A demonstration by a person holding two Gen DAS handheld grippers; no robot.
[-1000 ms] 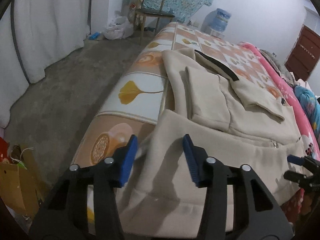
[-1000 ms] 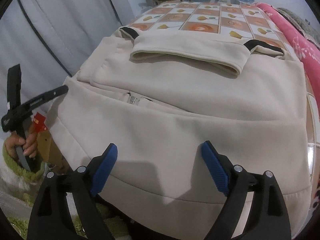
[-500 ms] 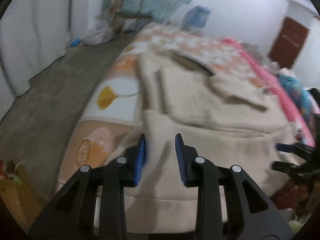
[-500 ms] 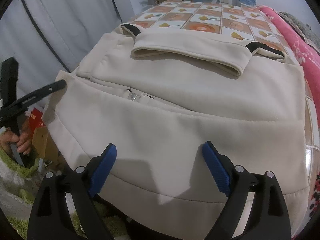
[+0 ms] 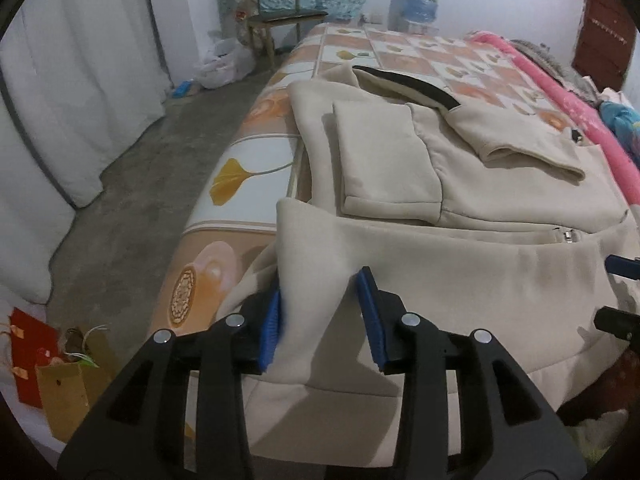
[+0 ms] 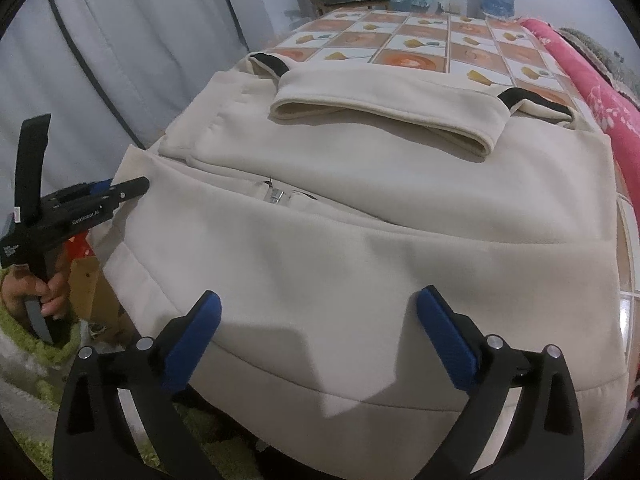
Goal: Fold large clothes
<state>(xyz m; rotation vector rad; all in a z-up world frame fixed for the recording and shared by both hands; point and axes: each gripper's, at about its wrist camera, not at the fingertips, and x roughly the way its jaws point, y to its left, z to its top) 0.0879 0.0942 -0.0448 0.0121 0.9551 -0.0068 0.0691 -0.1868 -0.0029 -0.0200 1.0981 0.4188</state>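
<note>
Cream hoodie [image 5: 460,264] spread on the bed [image 5: 240,184], partly folded: both sleeves laid across the chest, lower hem turned up toward the zip pull [image 6: 276,196], near edge hanging over the bed's side below my two grippers

Left gripper [image 5: 320,316]: at the hoodie's left corner, where the folded hem ends. A raised ridge of cream cloth stands between the blue pads. The left pad [image 5: 272,328] touches the cloth; the right pad [image 5: 370,316] stands apart from it, with a shadowed gap between. My jaws are narrow here and opening, so the fold lies between them without being pinched. In the right wrist view the same gripper [image 6: 120,190] shows from the side, its tip at the hoodie's left edge, my hand [image 6: 44,292] around the handle

Right gripper [image 6: 320,320]: hovers over the middle of the near hem, jaws spread wide and opening, both pads clear of the cloth. Nothing is held; the smooth cream panel lies below and between the pads, their shadows falling on it

Behind the hoodie, the tiled bed cover runs to a chair [image 5: 280,8] and a water bottle [image 5: 416,0] by the far wall; a pink blanket [image 6: 592,80] borders the bed's right side
</note>
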